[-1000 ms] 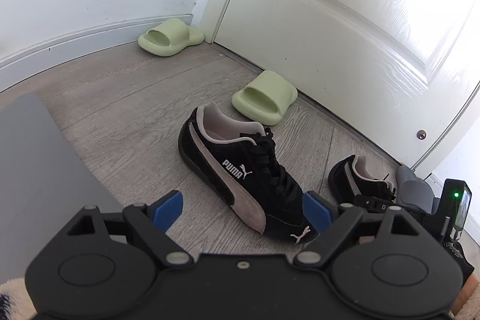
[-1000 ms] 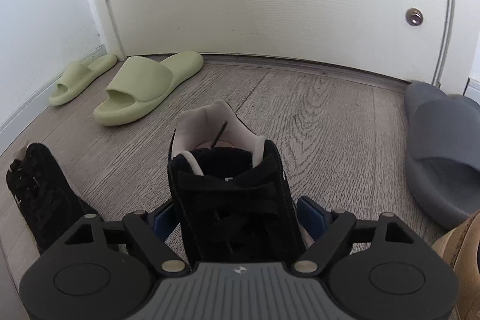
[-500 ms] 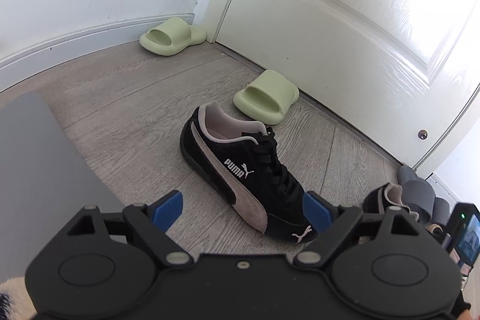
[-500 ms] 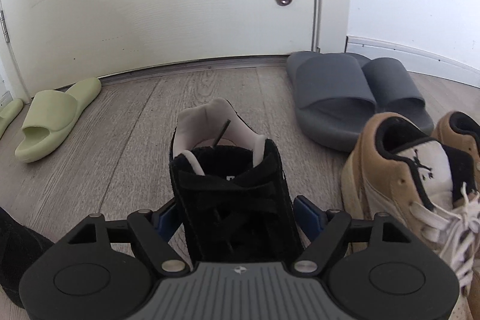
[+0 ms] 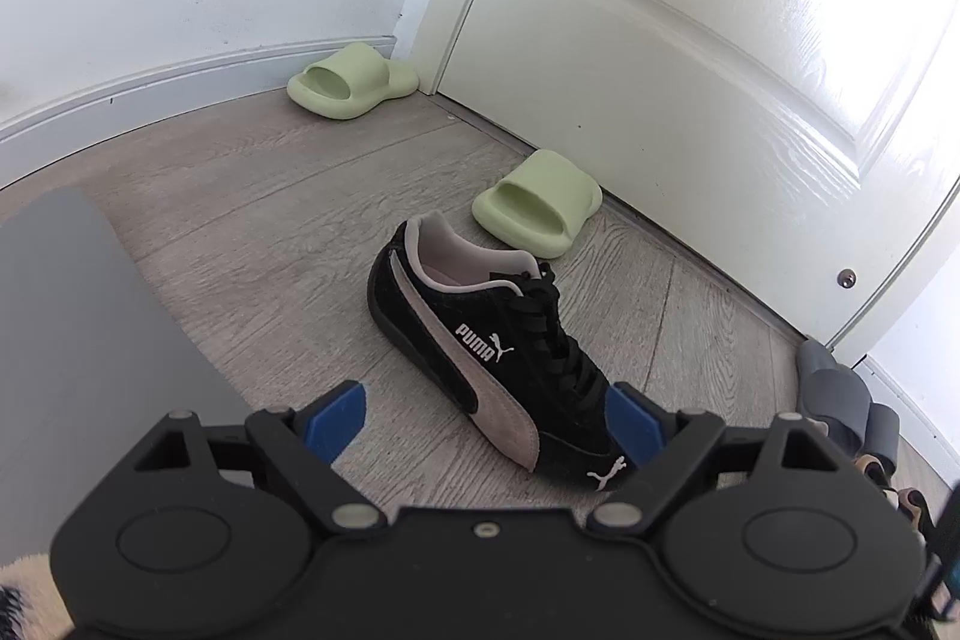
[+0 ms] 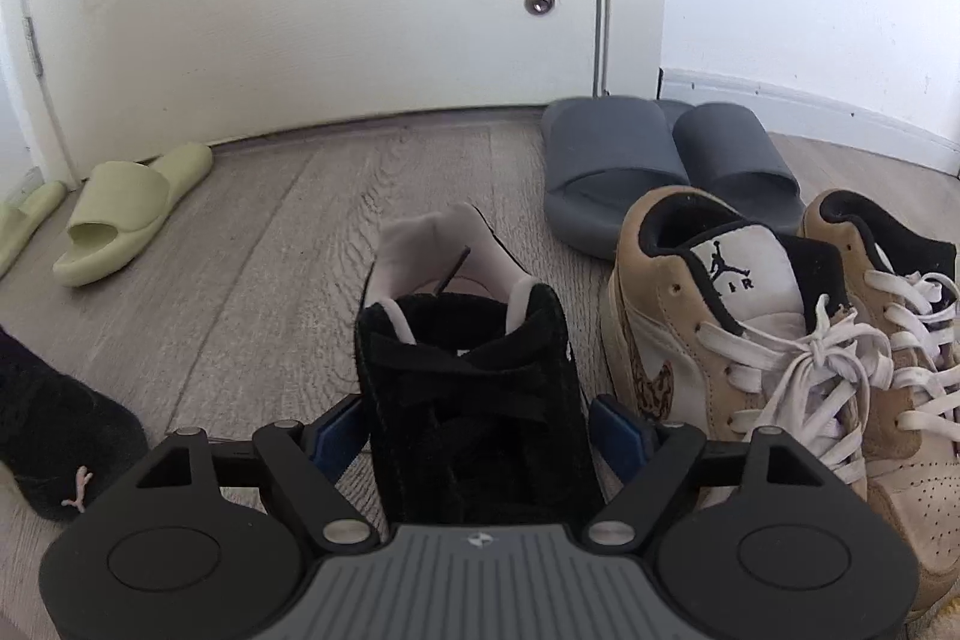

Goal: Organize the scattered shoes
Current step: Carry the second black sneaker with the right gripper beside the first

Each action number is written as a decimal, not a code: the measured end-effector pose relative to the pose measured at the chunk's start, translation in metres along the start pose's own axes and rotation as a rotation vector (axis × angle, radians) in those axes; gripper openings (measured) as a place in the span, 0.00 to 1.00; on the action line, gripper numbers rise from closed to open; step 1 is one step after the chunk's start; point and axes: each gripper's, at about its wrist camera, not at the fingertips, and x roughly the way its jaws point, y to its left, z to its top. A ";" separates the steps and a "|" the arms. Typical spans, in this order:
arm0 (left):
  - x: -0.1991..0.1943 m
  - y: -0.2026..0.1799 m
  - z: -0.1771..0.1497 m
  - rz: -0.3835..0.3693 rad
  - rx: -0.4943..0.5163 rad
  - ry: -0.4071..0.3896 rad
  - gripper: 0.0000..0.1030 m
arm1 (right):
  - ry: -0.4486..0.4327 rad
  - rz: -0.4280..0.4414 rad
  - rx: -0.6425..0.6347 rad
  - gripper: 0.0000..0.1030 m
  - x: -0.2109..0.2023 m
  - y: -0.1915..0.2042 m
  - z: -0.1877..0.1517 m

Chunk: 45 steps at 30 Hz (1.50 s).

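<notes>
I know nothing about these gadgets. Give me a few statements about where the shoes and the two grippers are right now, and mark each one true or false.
1. The right gripper has a black sneaker between its fingers. True.
2. The left gripper is clamped on a green slide. False: it is open and holds nothing; the other black sneaker lies on the floor ahead of it.
3. The two grey slides sit side by side near the door. True.
4. The two green slides lie touching as a pair. False: one is in the corner, the other apart, by the door.
5. The tan sneakers have black laces. False: white laces.
</notes>
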 end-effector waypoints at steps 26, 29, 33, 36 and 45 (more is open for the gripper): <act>-0.012 0.010 0.006 -0.138 -0.054 -0.122 0.85 | 0.020 0.753 -0.623 0.84 0.066 0.217 0.018; -0.011 0.010 0.005 -0.142 -0.057 -0.110 0.85 | 0.008 0.743 -0.608 0.81 0.065 0.213 0.016; -0.010 0.011 0.005 -0.136 -0.065 -0.106 0.85 | 0.011 0.683 -0.564 0.78 0.067 0.216 0.018; -0.010 0.014 0.005 -0.130 -0.073 -0.100 0.85 | 0.001 0.588 -0.485 0.76 0.067 0.213 0.017; -0.010 0.013 0.004 -0.122 -0.064 -0.091 0.85 | 0.057 0.267 -0.101 0.74 0.058 0.151 0.010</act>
